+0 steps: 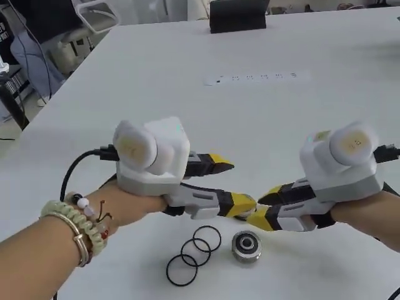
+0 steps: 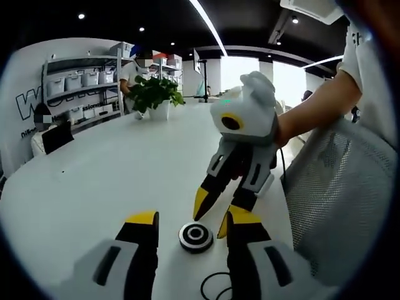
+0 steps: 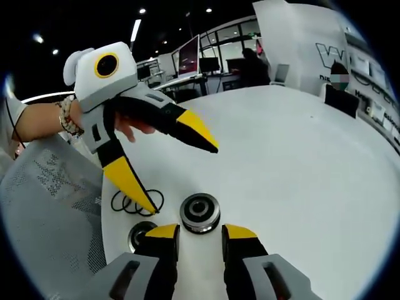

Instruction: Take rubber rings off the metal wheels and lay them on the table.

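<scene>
White table [image 1: 187, 94], shelves [image 2: 81, 87], potted plant [image 2: 155, 97]

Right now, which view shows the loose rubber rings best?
Head view: three rubber rings lie overlapping on the table, fully visible beside the metal wheel. Right gripper view has them partly behind a jaw of the left tool; left gripper view catches a cropped arc at the bottom.

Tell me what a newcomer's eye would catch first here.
The two yellow-tipped grippers meet nose to nose over the white table: the left gripper with jaws wide, the right gripper open too. Just below them in the head view lie three black rubber rings beside a metal wheel.
</scene>
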Demonstrator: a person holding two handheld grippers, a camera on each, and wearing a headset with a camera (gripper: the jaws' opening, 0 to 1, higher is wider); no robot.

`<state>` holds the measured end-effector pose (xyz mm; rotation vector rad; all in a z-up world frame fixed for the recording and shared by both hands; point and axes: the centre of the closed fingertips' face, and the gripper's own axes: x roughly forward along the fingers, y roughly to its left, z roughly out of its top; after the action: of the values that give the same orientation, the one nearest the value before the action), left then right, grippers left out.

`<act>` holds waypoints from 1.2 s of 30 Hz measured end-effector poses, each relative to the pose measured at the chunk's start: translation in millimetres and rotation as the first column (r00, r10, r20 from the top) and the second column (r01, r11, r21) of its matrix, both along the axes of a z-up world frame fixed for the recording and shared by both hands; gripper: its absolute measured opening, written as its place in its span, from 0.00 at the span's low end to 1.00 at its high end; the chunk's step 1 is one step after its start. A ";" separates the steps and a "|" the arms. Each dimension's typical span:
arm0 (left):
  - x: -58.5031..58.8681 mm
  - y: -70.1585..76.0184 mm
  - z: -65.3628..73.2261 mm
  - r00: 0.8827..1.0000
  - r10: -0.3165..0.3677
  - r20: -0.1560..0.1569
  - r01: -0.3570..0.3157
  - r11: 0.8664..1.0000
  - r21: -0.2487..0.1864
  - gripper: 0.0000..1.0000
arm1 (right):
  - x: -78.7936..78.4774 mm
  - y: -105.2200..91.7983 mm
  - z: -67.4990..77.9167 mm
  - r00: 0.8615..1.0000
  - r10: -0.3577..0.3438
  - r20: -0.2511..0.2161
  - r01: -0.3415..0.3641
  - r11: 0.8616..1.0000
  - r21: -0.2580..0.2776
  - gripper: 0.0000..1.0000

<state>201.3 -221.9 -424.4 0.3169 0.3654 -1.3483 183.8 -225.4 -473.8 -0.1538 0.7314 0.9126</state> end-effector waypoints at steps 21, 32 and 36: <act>-0.4 1.4 -35.2 0.998 0.053 -0.025 -0.051 0.997 0.064 0.15 | 2.5 2.5 -4.2 1.000 0.019 0.014 -0.018 0.999 -0.026 0.24; 0.0 1.5 -34.9 0.999 0.048 0.014 -0.049 0.996 0.076 0.13 | 2.5 1.6 -4.9 1.000 0.017 0.017 -0.017 0.999 -0.032 0.24; -4.4 -0.7 -35.3 0.999 0.020 0.032 -0.023 0.996 0.082 0.08 | 2.5 1.2 -5.1 1.000 0.018 0.019 -0.017 0.999 -0.036 0.24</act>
<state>196.9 -222.6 -459.7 0.4005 0.3980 -1.3079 186.3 -224.1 -478.9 -0.2009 0.7297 0.9138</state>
